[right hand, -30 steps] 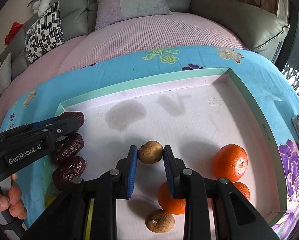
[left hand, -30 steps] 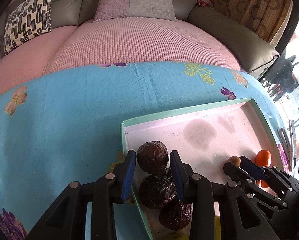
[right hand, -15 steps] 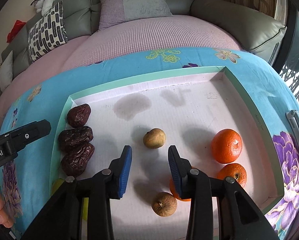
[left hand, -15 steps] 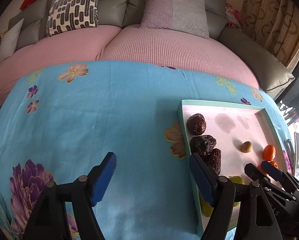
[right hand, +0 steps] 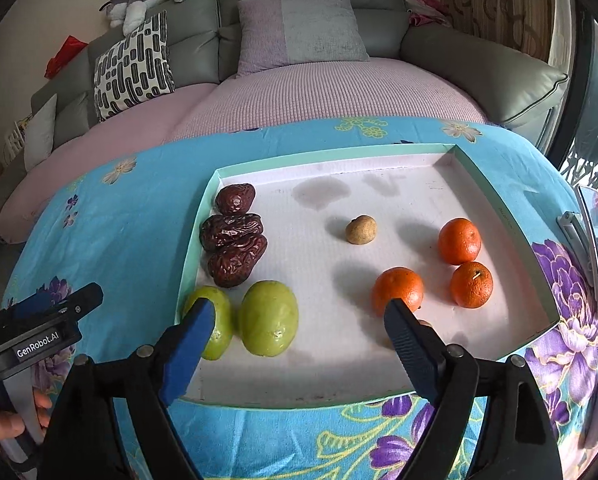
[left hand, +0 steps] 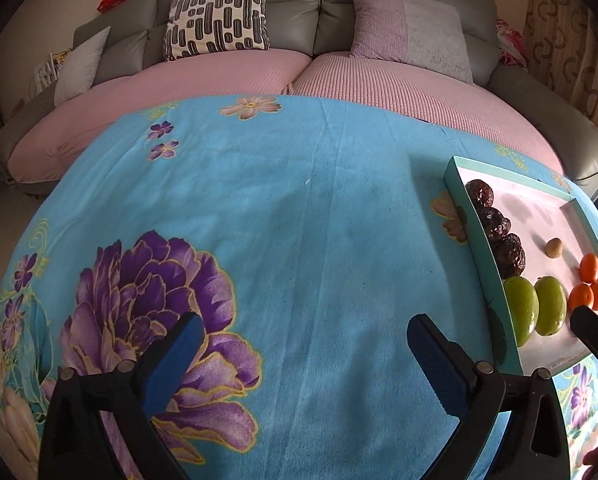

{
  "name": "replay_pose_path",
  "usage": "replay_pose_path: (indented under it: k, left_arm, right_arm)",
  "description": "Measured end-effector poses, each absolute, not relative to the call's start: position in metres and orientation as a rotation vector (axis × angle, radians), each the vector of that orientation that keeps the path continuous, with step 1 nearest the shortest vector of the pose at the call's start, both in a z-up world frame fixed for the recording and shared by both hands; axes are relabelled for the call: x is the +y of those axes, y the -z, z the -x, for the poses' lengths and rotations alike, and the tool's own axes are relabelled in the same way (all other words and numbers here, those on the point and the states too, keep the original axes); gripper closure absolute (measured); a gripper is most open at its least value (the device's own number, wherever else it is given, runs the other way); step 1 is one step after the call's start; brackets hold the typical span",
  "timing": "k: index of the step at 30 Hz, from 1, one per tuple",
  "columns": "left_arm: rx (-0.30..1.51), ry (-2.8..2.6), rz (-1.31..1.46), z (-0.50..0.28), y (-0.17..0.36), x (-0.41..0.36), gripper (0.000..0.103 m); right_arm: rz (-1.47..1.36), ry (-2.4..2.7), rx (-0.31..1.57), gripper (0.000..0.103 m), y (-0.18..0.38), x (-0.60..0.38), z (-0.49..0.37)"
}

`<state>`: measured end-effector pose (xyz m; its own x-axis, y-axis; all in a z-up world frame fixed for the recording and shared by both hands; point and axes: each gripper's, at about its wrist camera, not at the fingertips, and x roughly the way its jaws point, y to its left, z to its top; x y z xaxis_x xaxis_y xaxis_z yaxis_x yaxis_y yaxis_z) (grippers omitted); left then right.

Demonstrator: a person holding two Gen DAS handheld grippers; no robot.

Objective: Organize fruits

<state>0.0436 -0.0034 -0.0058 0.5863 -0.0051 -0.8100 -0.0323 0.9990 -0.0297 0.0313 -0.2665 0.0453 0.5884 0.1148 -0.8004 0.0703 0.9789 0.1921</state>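
Both claws gape wide, gripping nothing! The left claw (left hand: 303, 354) hangs over the blue floral cloth (left hand: 299, 208), low in its frame. The right claw (right hand: 297, 332) hovers at the near edge of the tray (right hand: 499, 208). Inside: three dates (right hand: 235, 240) stacked along the left wall, two green fruits (right hand: 269, 318) touching below them, three oranges (right hand: 459, 240) clustered right, one small brown fruit (right hand: 361, 230) alone at centre.
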Motion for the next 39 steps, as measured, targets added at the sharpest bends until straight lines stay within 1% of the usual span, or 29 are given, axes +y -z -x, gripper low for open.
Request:
replay_pose_path:
  k: [4, 8, 15, 39]
  left_arm:
    - [0.938, -0.029, -0.009, -0.043, 0.007, -0.009, 0.0]
    - [0.927, -0.045, -0.036, -0.041, 0.005, -0.009, 0.0]
    - [0.912, -0.144, -0.062, -0.036, 0.003, -0.002, 0.0]
    - [0.966, -0.124, -0.11, -0.037, 0.01, -0.011, 0.0]
  right_arm:
    - [-0.183, -0.009, 0.931, 0.012, -0.045, -0.259, -0.024]
    - [-0.17, 0.003, 0.905, 0.012, -0.049, -0.262, -0.022]
    - [-0.157, 0.038, 0.927, 0.012, -0.041, -0.266, -0.022]
    - [-0.11, 0.003, 0.955, 0.012, -0.037, -0.251, -0.022]
